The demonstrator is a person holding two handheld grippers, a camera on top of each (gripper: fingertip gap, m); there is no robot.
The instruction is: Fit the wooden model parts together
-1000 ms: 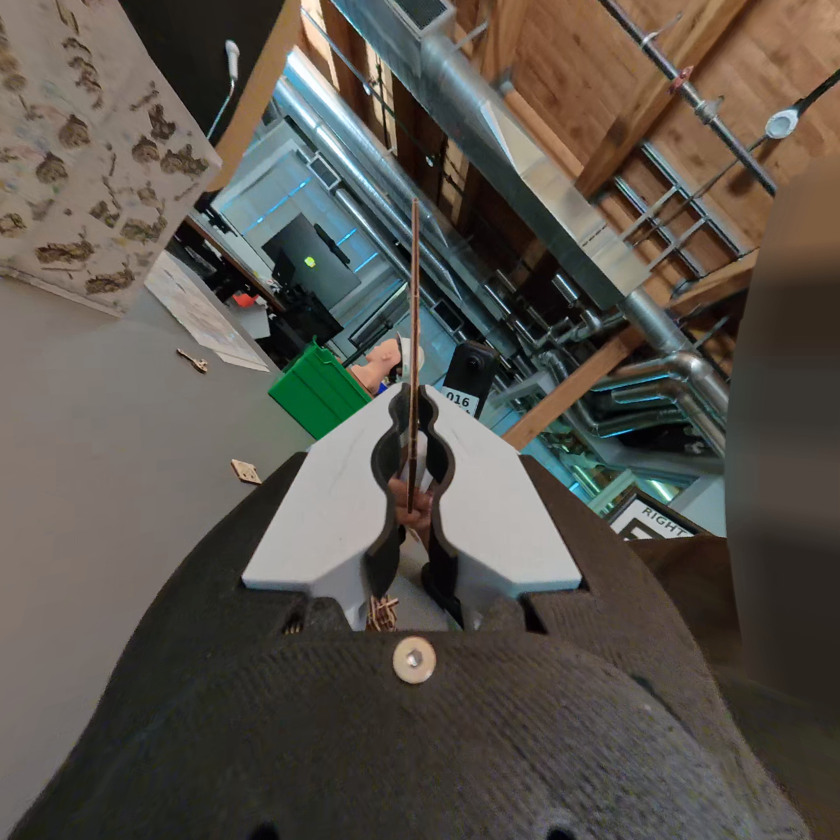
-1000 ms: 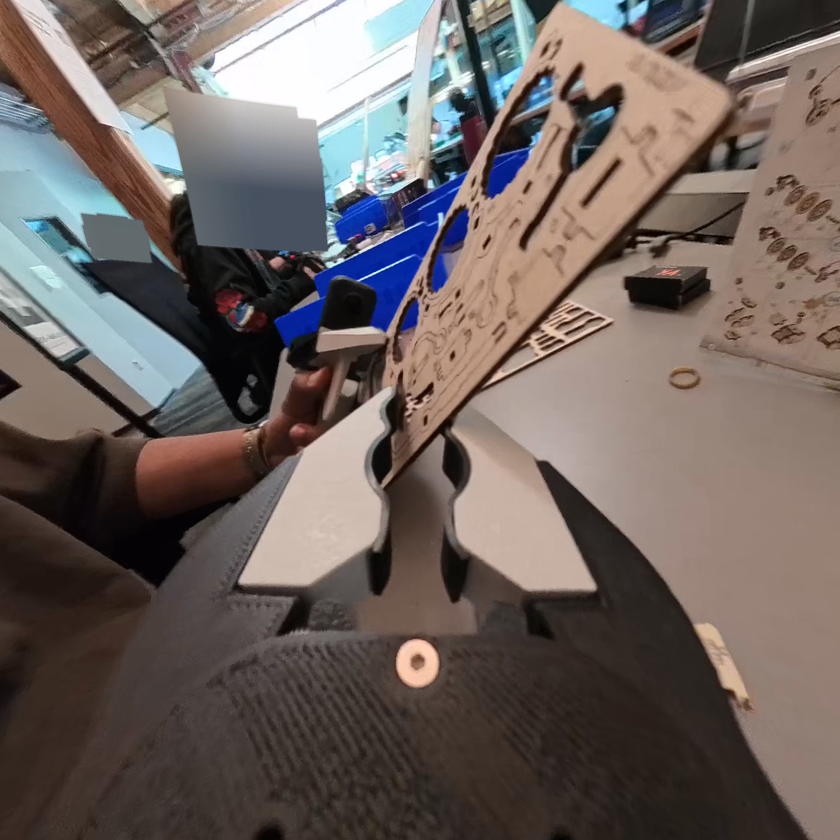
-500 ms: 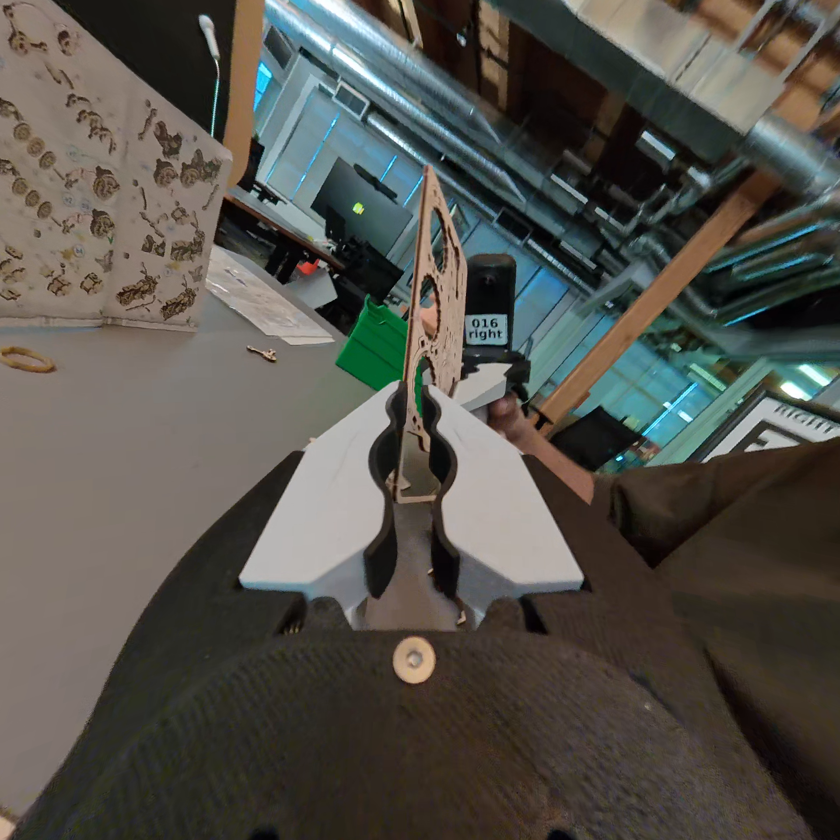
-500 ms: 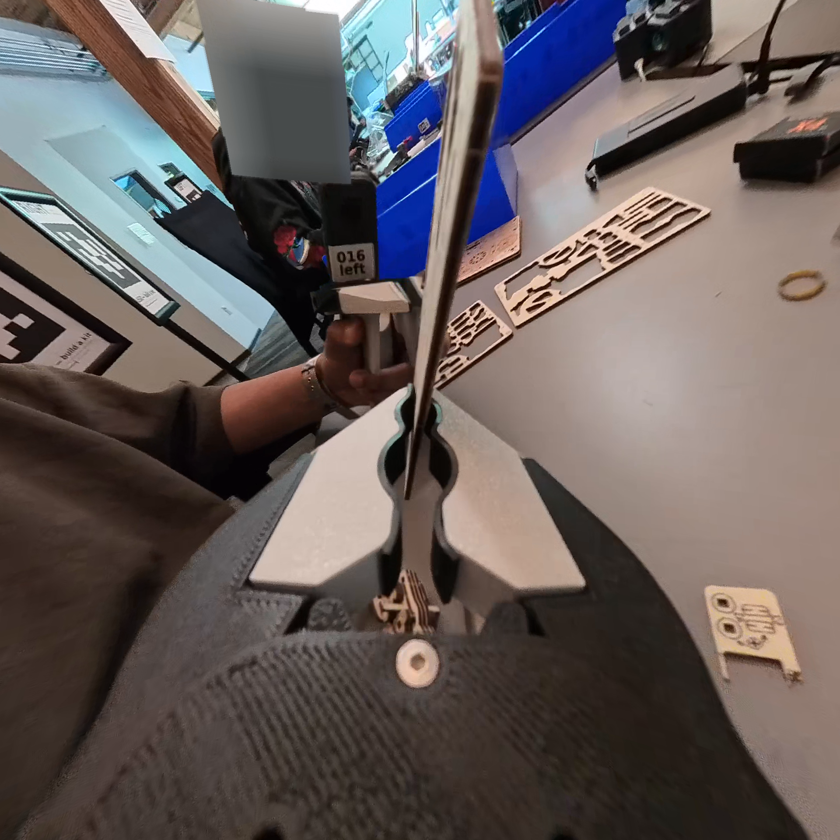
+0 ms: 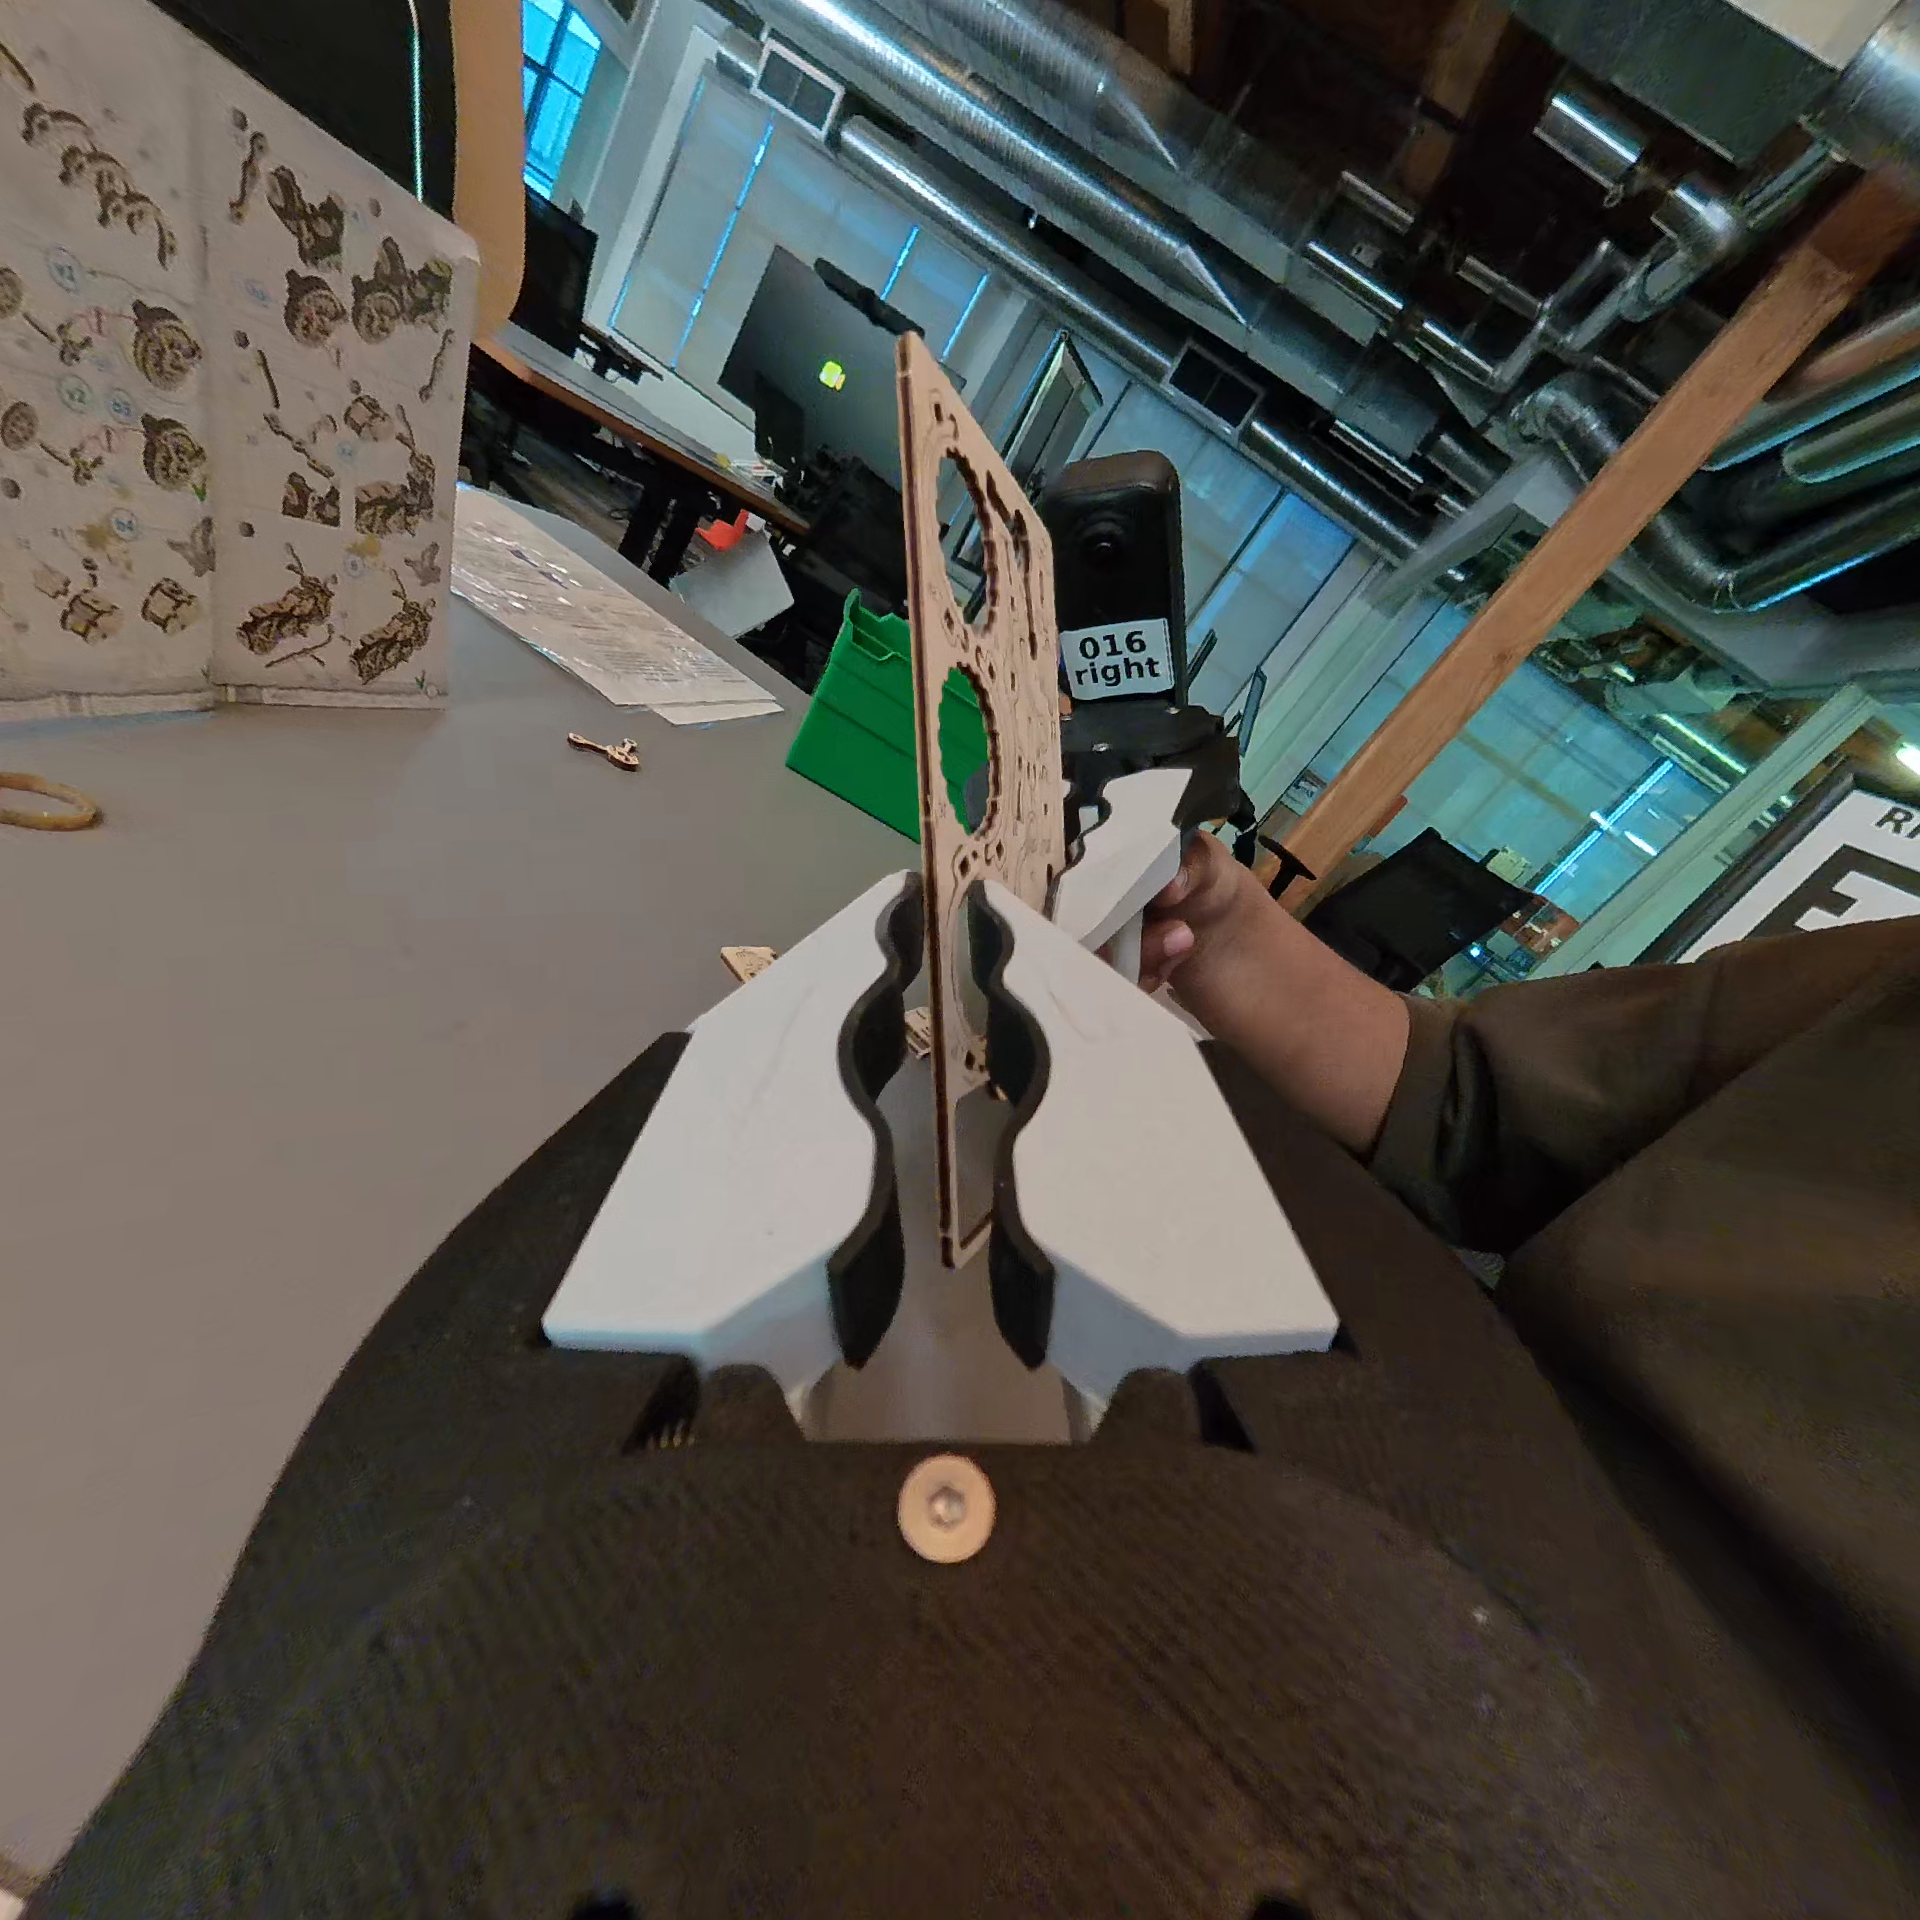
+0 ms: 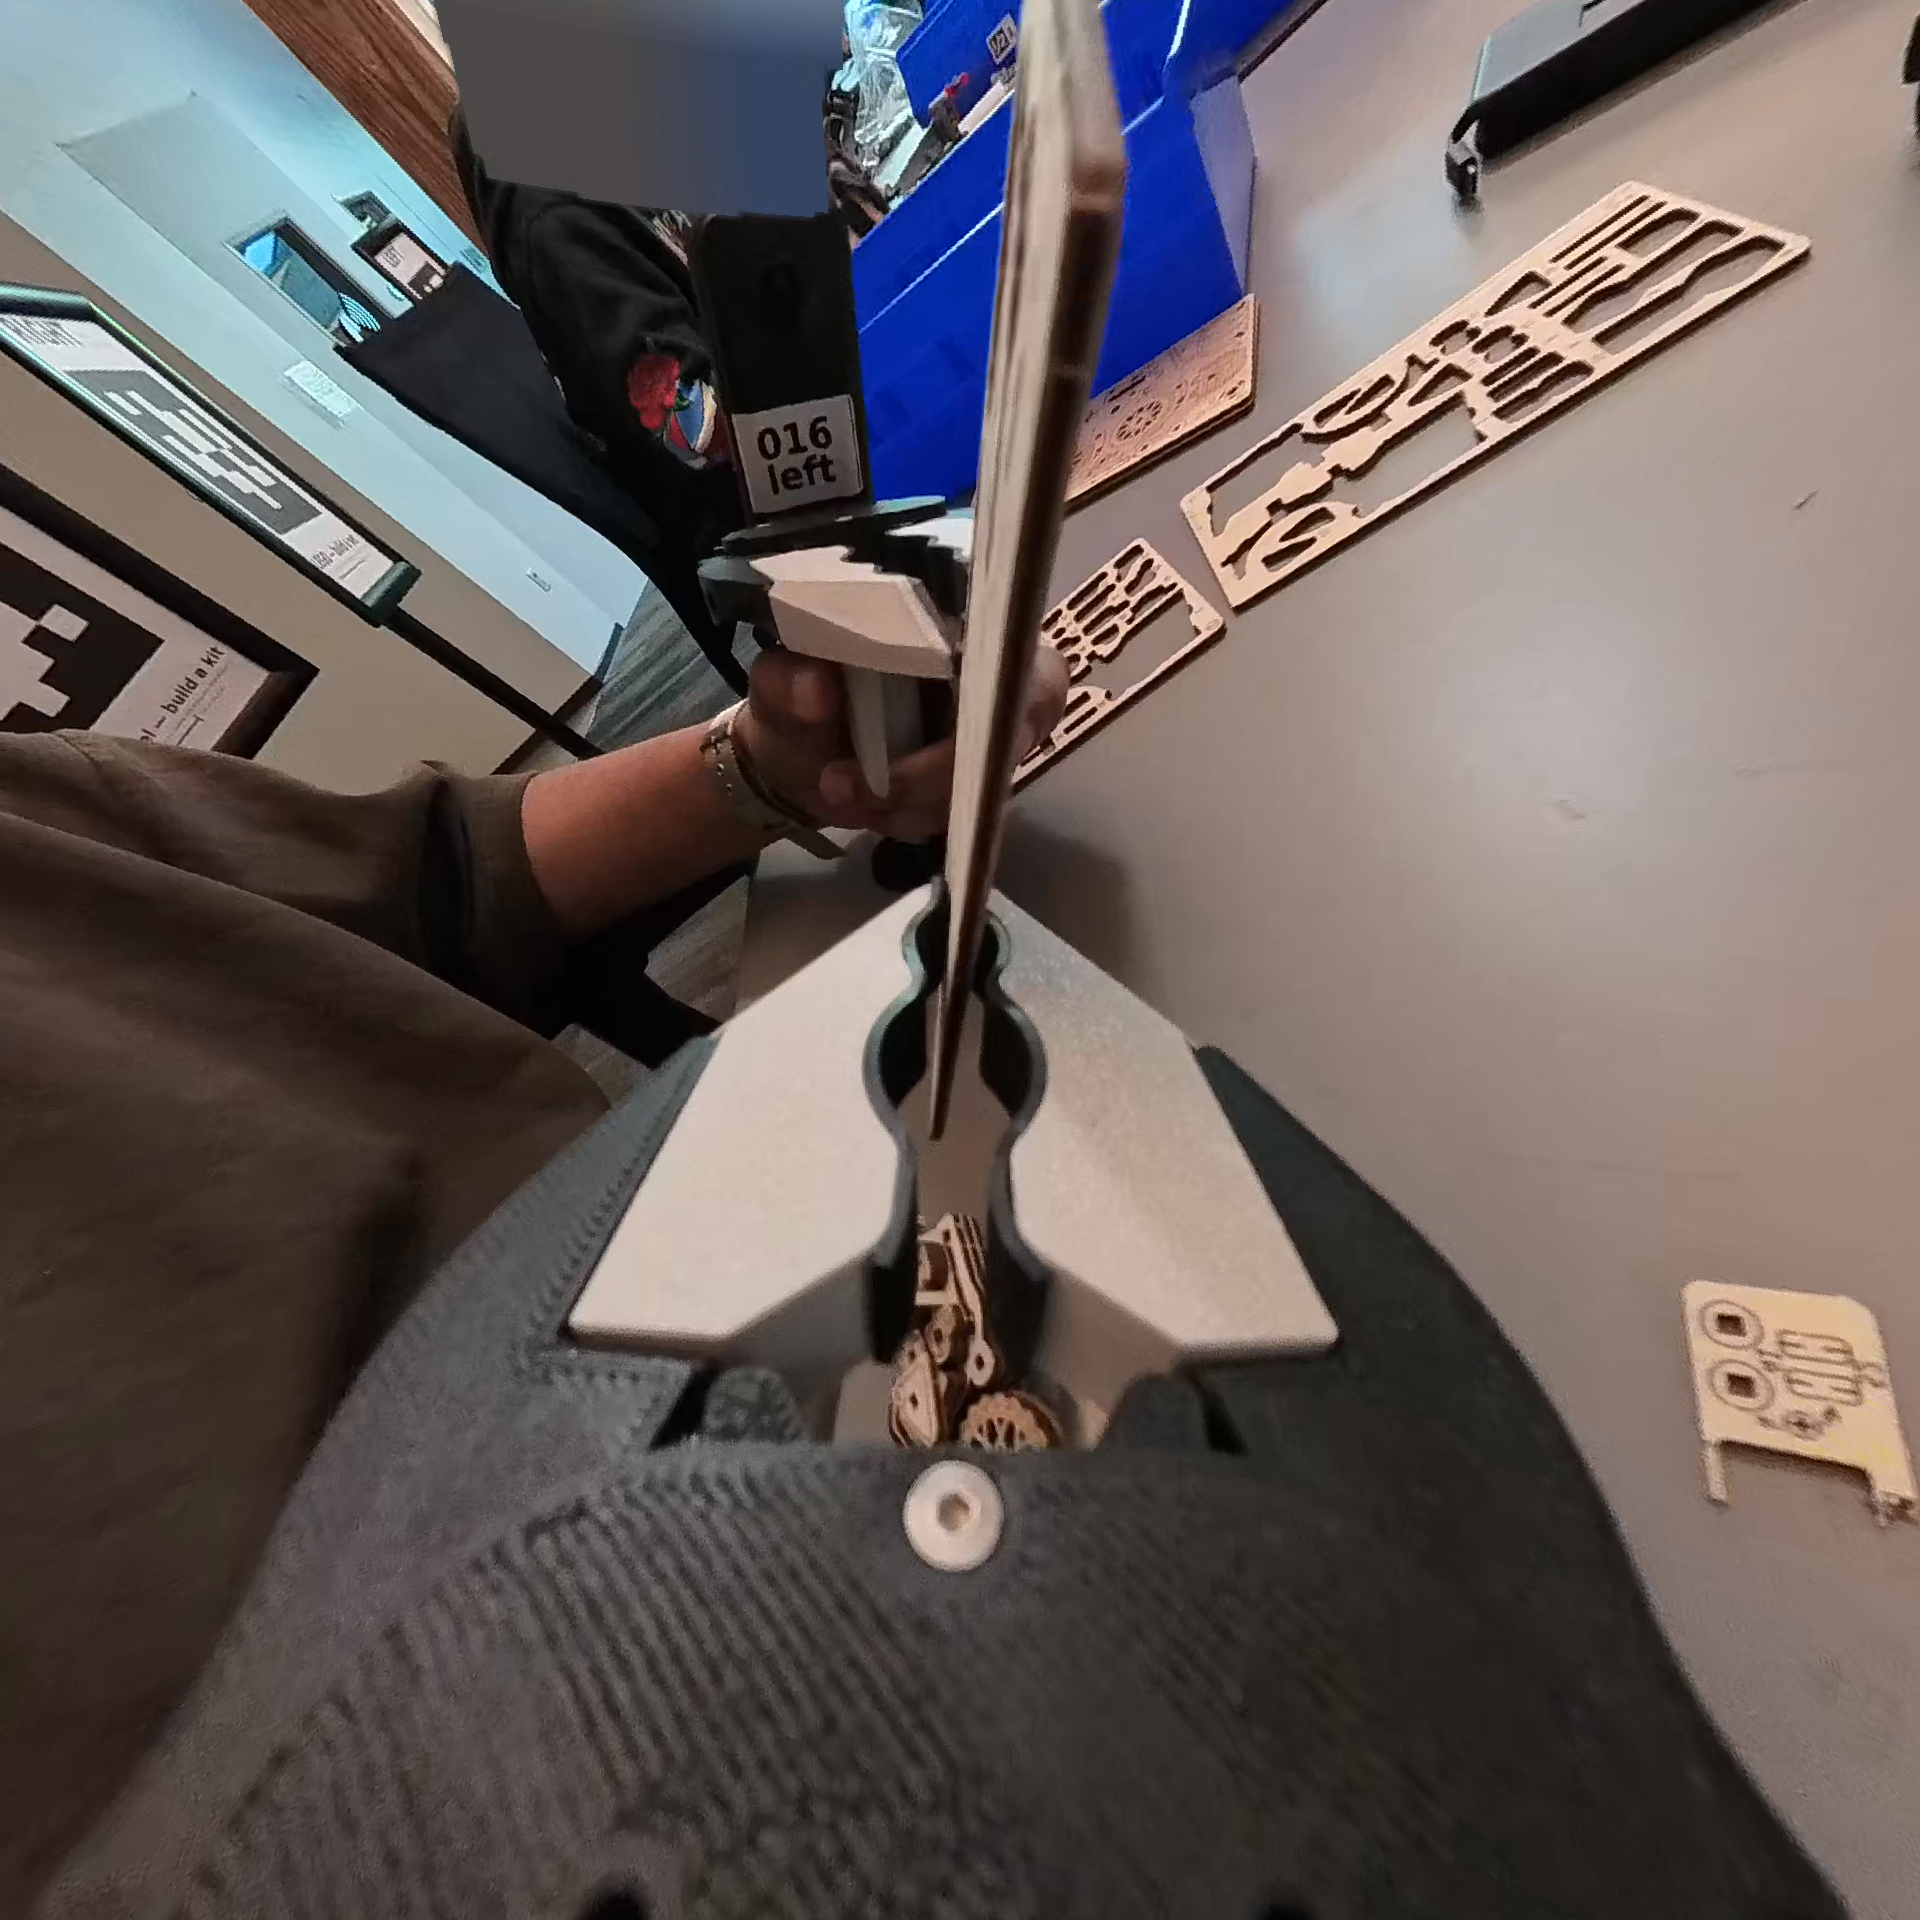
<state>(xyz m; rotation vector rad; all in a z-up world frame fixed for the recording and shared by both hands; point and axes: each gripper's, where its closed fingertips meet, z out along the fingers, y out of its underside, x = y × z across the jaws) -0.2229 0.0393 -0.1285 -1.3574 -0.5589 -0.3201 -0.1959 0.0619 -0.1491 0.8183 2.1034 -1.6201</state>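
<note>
Grey tabletop (image 5: 312, 987) below; thin laser-cut plywood sheet (image 5: 982, 727) stands upright, long axis vertical, edge-on between both tools. Right gripper (image 6: 951, 1013) is clamped on its lower edge; left gripper (image 5: 951, 1039) jaws stand apart around it, no visible contact

Wooden sheet (image 5: 982, 790) standing up between the left gripper (image 5: 943, 914) fingers, right gripper (image 5: 1127, 842) behind it, paper guide (image 5: 218, 416) far left, table (image 5: 312, 987) below
</note>
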